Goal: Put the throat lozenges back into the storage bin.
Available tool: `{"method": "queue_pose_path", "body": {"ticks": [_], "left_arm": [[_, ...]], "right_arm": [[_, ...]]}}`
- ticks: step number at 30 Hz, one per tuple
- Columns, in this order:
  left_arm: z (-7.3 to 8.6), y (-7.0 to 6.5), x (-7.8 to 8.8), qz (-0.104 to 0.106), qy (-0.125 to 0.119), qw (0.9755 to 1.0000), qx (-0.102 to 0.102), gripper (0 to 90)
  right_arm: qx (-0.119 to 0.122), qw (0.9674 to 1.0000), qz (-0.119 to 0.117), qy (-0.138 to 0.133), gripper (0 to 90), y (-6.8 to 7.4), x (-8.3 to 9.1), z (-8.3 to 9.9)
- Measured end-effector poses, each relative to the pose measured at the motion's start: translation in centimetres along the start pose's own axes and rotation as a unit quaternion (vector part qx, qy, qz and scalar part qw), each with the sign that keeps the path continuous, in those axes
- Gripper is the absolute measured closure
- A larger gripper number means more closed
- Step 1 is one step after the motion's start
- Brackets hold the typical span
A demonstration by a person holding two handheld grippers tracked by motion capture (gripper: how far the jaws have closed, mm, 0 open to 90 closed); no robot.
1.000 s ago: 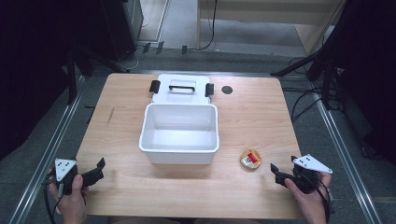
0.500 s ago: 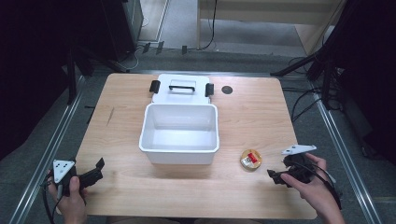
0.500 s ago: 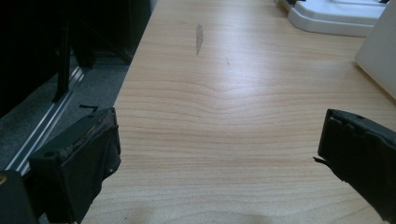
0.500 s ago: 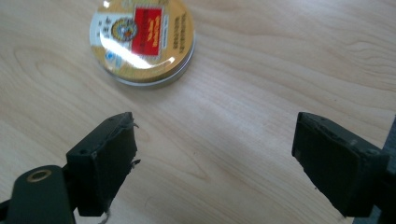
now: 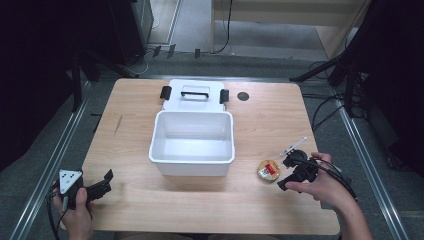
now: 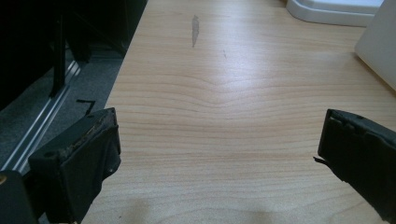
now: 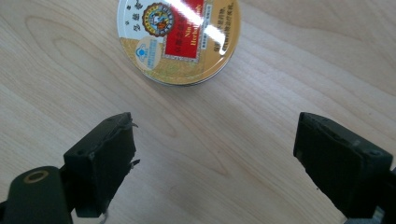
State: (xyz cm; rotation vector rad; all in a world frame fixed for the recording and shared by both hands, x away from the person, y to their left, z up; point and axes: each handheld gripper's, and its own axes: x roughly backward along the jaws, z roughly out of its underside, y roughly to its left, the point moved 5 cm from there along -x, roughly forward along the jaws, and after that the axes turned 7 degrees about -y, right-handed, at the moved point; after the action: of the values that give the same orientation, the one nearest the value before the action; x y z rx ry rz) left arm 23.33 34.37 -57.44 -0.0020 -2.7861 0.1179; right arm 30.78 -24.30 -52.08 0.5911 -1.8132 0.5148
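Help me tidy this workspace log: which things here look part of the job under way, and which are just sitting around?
Likely in play:
- round tin, lying flat just ahead of the open right hand-held gripper
- white bin, open
- bin lid, flat behind the bin

Just sitting around:
- left hand-held gripper, open over bare table
- dark round spot on the tabletop

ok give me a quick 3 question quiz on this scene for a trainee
1. True or false: the round tin is clamped in the right claw.
2. What lies beside the tin: A) white bin B) a red mug C) a laptop
3. Fill in: the left claw is ____ above bare table.

Key: 1 false, it lies ahead of the open jaws; 2 A; 3 open.
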Motion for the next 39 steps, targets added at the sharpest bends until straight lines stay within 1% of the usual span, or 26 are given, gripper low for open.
{"method": "queue_pose_path", "body": {"ticks": [2,3,4,5,7,8,13,14,17,18,19,20,22,23,24,25,29,35,36,38,39], "left_arm": [[0.0,0.0,0.0,0.001,-0.001,1.0000,0.000,0.0],[0.0,0.0,0.0,0.001,-0.001,1.0000,0.000,0.0],[0.0,0.0,0.0,0.002,0.000,1.0000,0.000,0.0],[0.0,0.0,0.0,0.002,0.000,1.0000,0.000,0.0],[0.0,0.0,0.0,0.001,-0.001,1.0000,0.001,0.0],[0.0,0.0,0.0,0.001,-0.001,1.0000,0.002,0.0],[0.0,0.0,0.0,0.002,0.001,1.0000,0.003,0.0],[0.0,0.0,0.0,0.002,0.002,1.0000,0.003,0.0],[0.0,0.0,0.0,0.002,0.002,1.0000,0.002,0.0],[0.0,0.1,0.0,0.002,0.003,1.0000,0.002,0.0],[0.0,0.1,0.0,0.002,0.003,1.0000,0.002,0.0],[0.0,0.1,0.0,0.002,0.003,1.0000,0.003,0.0],[0.0,0.1,0.0,0.002,0.003,1.0000,0.003,0.0],[0.0,0.1,0.0,0.002,0.003,1.0000,0.003,0.0],[0.0,0.1,0.0,0.002,0.003,1.0000,0.003,0.0],[0.0,0.1,0.0,0.003,0.003,1.0000,0.004,0.0],[0.0,0.1,-0.1,0.003,0.002,1.0000,0.006,0.0],[0.0,0.1,-0.1,0.003,0.003,1.0000,0.007,0.0],[0.0,0.1,-0.1,0.002,0.005,1.0000,0.006,0.0],[0.0,0.1,-0.1,0.003,0.006,1.0000,0.005,0.0],[0.0,0.1,-0.1,0.002,0.005,1.0000,0.006,0.0]], "right_arm": [[0.007,0.9998,0.008,0.018,12.4,0.1,-0.3,-0.4],[0.006,0.9996,0.008,0.027,11.7,0.2,-0.4,-0.6],[0.007,0.9994,0.007,0.032,10.5,0.2,-0.5,-0.9],[0.007,0.9994,0.007,0.032,10.5,0.2,-0.5,-0.9],[-0.003,0.9991,0.000,0.041,8.8,0.5,-0.6,-1.7],[-0.007,0.9990,-0.002,0.043,8.8,0.6,-0.7,-1.9],[-0.005,0.9989,-0.005,0.046,9.7,1.0,-1.2,-2.7],[-0.006,0.9987,-0.007,0.051,11.6,1.2,-1.4,-2.9],[-0.005,0.9985,-0.012,0.053,11.9,1.4,-1.7,-3.2],[-0.005,0.9984,-0.014,0.054,11.9,1.6,-2.0,-3.4],[-0.007,0.9983,-0.013,0.056,11.9,1.6,-2.2,-3.5],[-0.013,0.9981,-0.013,0.059,11.8,1.7,-2.3,-3.7],[-0.015,0.9981,-0.010,0.059,11.5,1.6,-2.8,-4.0],[-0.021,0.9978,-0.007,0.063,11.1,1.7,-2.9,-4.2],[-0.021,0.9978,-0.007,0.063,11.1,1.7,-2.9,-4.2],[-0.025,0.9974,-0.006,0.067,9.5,1.7,-3.3,-4.5],[-0.030,0.9968,-0.002,0.074,9.2,1.8,-3.8,-4.9],[-0.034,0.9965,0.003,0.077,11.5,1.6,-4.4,-5.0],[-0.041,0.9961,0.004,0.078,13.0,1.7,-4.6,-5.0],[-0.040,0.9961,0.002,0.079,13.0,1.7,-4.9,-5.0],[-0.042,0.9959,0.002,0.079,13.2,1.7,-5.0,-5.0]]}}
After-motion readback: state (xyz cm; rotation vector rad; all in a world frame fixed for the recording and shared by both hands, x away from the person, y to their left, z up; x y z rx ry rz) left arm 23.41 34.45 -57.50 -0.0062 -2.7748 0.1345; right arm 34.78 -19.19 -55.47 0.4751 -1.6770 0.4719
